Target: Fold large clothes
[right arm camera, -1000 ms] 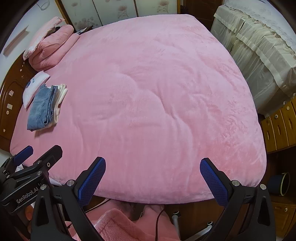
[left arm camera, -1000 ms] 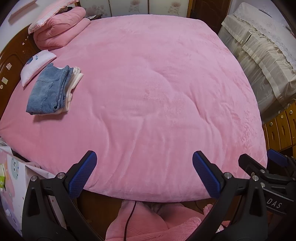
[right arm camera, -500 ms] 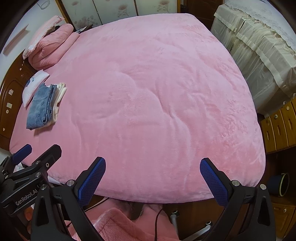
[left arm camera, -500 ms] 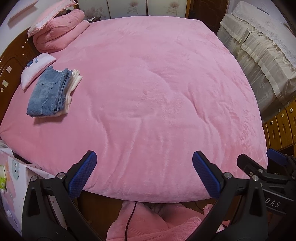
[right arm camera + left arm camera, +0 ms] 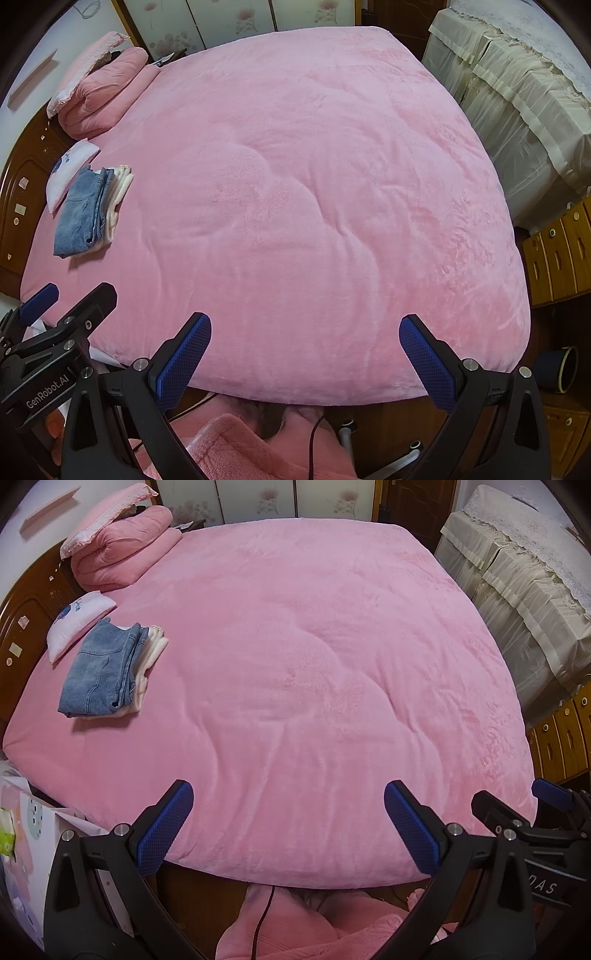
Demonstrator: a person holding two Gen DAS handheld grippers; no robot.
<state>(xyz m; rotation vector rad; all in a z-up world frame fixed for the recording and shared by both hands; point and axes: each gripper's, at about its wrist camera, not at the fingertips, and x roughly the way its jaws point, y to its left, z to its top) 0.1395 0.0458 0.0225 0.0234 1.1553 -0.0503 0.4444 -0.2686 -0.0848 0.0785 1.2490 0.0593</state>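
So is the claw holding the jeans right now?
No, the folded jeans lie on the pink blanket far from the left claw, which is open and empty.

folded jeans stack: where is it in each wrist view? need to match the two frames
Left wrist: folded jeans at mid-left, on the pink bedspread, atop cream folded clothes.
Right wrist: folded jeans at far left, mid-height, smaller and nearer the frame edge.
Shared landmark: the small white pillow just behind the stack.
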